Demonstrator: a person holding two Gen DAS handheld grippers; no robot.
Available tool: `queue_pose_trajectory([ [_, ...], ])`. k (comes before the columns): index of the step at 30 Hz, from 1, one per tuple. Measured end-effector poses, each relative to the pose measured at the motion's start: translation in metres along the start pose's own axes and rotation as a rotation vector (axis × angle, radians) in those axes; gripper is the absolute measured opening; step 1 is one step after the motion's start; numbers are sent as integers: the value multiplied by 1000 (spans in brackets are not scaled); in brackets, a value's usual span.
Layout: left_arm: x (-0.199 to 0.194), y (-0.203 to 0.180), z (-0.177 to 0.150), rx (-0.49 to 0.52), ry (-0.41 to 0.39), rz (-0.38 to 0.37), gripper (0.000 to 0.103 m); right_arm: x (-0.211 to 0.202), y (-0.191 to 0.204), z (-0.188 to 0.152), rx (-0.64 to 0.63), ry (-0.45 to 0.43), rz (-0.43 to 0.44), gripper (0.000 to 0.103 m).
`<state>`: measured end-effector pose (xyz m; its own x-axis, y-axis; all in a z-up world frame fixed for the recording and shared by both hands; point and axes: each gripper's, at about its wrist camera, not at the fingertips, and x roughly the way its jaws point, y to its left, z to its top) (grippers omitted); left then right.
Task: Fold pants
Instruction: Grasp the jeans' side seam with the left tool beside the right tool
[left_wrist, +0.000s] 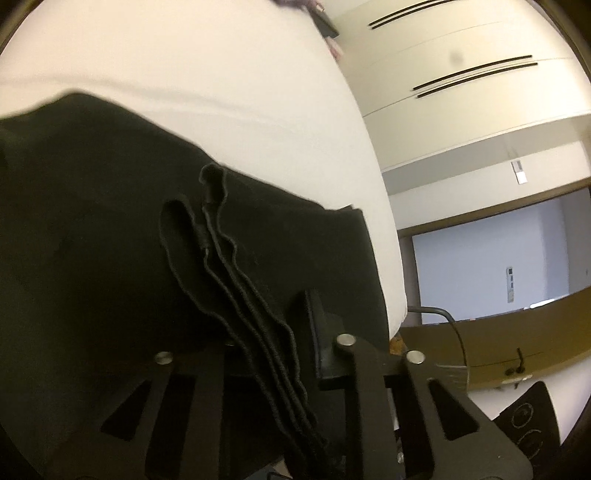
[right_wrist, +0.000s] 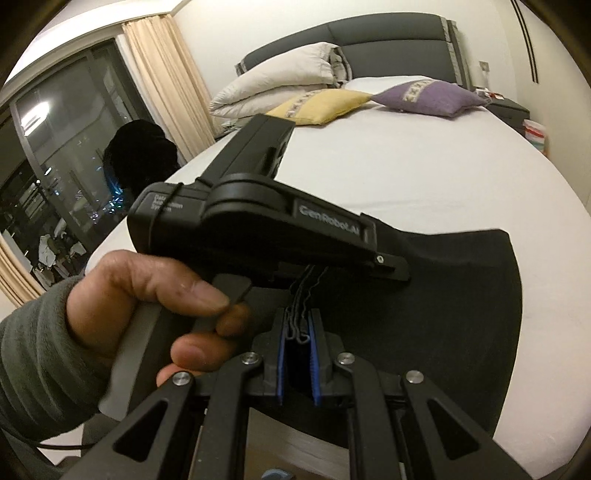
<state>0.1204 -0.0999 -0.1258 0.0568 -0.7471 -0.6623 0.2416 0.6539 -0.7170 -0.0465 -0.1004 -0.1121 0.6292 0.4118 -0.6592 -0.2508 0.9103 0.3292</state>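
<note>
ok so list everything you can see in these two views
pants: 1, black, on the bed, stacked edges clamped by both grippers
bed sheet: 1, white
white pillows: 2, stacked by the headboard
yellow cushion: 1
purple cushion: 1
curtain: 1, beige, by the window
left gripper: black, shut on pants
right gripper: black, blue pads, shut on pants
left hand: grey sleeve, holding the left gripper

close wrist views, sharing pants (left_wrist: 92, 221), bed (right_wrist: 406, 173)
</note>
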Motion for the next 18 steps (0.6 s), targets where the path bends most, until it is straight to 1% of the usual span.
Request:
queue_pose_trajectory([
  [4, -34, 11, 2, 19, -42, 39, 12, 14, 19, 11, -15, -6, 47, 12],
  [9, -72, 41, -3, 16, -82, 114, 12, 42, 48, 18, -51, 15, 106, 12],
  [12, -80, 59, -8, -3, -93, 137, 12, 58, 63, 19, -74, 39, 125, 12],
  [13, -74, 61, -5, -9, -96, 141, 12, 64, 68, 18, -84, 50, 130, 12],
  [15, -73, 74, -9, -24, -99, 160, 12, 77, 70, 18, -104, 78, 128, 12],
  [17, -59, 86, -11, -46, -89, 178, 12, 94, 69, 11, -107, 119, 125, 13],
  [18, -54, 93, -14, -60, -88, 174, 12, 103, 66, 7, -100, 155, 132, 14],
])
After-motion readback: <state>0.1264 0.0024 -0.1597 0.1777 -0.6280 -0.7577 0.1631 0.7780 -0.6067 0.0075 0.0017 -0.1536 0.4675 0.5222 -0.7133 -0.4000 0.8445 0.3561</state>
